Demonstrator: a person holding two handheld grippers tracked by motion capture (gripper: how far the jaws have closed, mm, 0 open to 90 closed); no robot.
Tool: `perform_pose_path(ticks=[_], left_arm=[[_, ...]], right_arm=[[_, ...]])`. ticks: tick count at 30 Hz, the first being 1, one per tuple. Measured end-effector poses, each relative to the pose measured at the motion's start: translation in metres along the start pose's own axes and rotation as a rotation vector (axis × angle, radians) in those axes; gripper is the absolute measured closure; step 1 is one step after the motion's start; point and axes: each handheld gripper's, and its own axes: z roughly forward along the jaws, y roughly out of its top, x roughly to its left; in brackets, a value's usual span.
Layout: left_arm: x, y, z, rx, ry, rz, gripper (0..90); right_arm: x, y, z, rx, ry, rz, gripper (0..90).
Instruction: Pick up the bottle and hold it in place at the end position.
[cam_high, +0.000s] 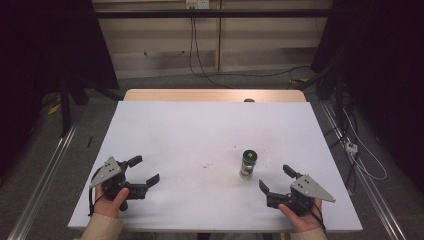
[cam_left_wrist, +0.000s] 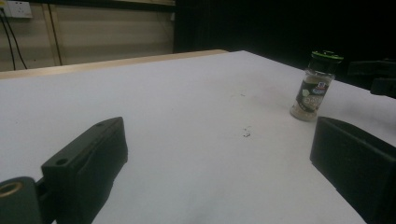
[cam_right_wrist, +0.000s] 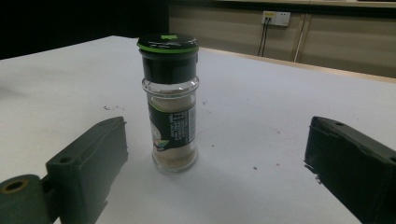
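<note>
A small glass spice jar (cam_high: 248, 164) with a black and green cap stands upright on the white table top (cam_high: 200, 135), right of centre. It holds pale powder and carries a dark label (cam_right_wrist: 172, 126). My right gripper (cam_high: 278, 178) rests near the front right edge, open, its jaws pointing up-left toward the jar, a short way from it. The jar (cam_right_wrist: 170, 102) stands just ahead of the empty gap between those jaws. My left gripper (cam_high: 146, 169) sits at the front left, open and empty. From there the jar (cam_left_wrist: 316, 86) appears far off to the right.
Dark specks (cam_high: 207, 164) mark the white sheet left of the jar. A bare wooden strip (cam_high: 215, 95) runs along the table's far edge. Cables (cam_high: 200, 60) hang down the back wall. Metal rails (cam_high: 45, 175) flank the table on the floor.
</note>
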Motion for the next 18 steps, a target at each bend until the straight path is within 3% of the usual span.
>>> perform_pose_path(ticks=[18], left_arm=[[-0.001,0.000,0.005,-0.002,0.000,0.011,3.7]], right_arm=[[0.004,0.008,0.020,0.050,0.037,-0.015,10.8]])
